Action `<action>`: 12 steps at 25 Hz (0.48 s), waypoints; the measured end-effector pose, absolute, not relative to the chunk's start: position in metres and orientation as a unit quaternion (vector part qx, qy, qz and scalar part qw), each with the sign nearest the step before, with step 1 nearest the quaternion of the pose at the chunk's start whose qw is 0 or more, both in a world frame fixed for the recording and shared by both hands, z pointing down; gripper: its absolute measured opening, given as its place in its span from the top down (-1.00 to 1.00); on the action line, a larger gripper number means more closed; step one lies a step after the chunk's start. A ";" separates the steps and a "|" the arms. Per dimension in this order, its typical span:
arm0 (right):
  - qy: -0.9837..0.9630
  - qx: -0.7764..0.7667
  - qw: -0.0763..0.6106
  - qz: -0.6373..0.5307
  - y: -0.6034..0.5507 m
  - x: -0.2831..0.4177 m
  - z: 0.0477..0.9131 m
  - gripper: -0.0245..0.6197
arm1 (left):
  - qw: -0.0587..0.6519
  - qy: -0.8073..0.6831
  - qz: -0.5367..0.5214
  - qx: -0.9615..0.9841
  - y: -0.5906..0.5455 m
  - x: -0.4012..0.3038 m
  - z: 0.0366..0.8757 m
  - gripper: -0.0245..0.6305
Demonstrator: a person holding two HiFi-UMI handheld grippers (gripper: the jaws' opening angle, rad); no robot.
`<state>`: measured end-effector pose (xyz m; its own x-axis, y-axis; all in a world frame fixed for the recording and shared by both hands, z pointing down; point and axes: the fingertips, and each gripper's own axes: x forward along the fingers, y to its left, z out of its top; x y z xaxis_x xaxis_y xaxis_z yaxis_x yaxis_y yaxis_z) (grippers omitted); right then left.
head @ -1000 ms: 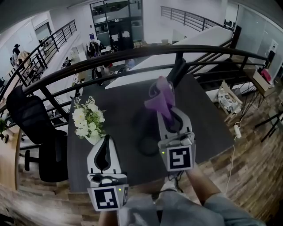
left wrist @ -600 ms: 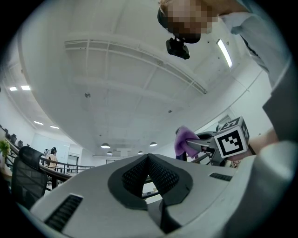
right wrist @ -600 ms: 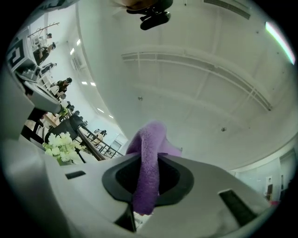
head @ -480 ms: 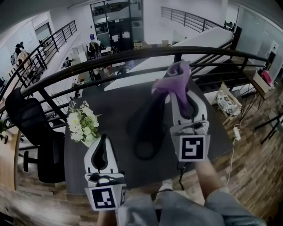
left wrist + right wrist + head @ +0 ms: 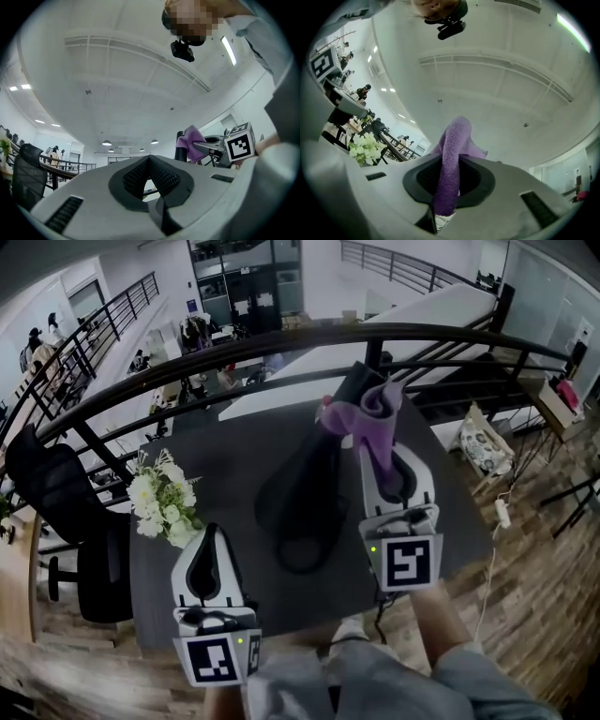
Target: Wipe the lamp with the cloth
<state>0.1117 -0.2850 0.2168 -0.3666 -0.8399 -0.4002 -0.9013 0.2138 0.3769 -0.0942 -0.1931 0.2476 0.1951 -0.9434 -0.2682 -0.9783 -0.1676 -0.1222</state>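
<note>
A black lamp (image 5: 307,479) stands on the dark table (image 5: 225,456), its ring base near me and its arm slanting up and away. My right gripper (image 5: 379,439) is raised beside the lamp's upper end and is shut on a purple cloth (image 5: 362,416). The cloth bunches out past the tips and lies against the lamp's top. In the right gripper view the cloth (image 5: 451,159) runs up between the jaws. My left gripper (image 5: 208,536) hangs low at the table's near left edge, shut and empty. The left gripper view shows the cloth (image 5: 192,139) against the lamp's dark post (image 5: 180,144).
A bunch of white flowers (image 5: 159,501) stands at the table's left side, close to the left gripper. A black railing (image 5: 281,343) runs behind the table. A black office chair (image 5: 70,512) sits to the left, and a cable and plug (image 5: 502,514) lie on the wooden floor at right.
My right gripper has carried the cloth up and away along the lamp, from mid-arm to its upper end. The left gripper has stayed about where it was.
</note>
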 end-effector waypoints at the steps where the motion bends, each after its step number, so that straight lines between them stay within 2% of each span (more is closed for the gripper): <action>1: 0.782 -0.555 0.049 0.279 -0.285 0.110 0.224 0.76 | 0.133 0.632 0.062 -0.761 -0.194 -0.094 0.250 0.91; 12: 0.817 -0.523 -0.013 0.241 -0.299 0.101 0.304 0.76 | 0.112 0.644 0.037 -0.756 -0.198 -0.097 0.276 0.91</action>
